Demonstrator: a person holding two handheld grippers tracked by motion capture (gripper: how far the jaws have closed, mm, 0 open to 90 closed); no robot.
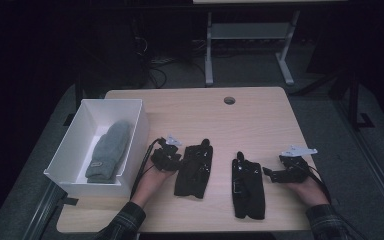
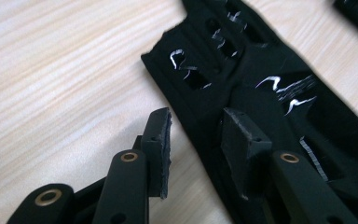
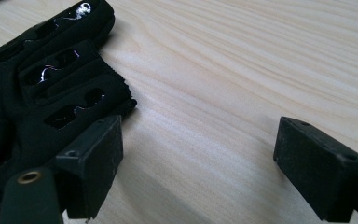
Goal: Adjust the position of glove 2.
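The left gripper (image 1: 172, 159) stands parted at the left glove's (image 1: 193, 171) edge. The right gripper (image 1: 275, 173) gapes wide beside the right glove (image 1: 247, 186), holding nothing.

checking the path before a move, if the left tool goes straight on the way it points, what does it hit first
Probably the black glove right ahead: the left tool has its jaws open over that glove's near edge on the table, one jaw above wood, the other above fabric. Contact is unclear.

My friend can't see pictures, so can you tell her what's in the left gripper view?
Two black jaws of the left gripper stand apart at the edge of a black glove with shiny white markings, one jaw over the glove and one over the table. The glove lies flat on the pale wood.
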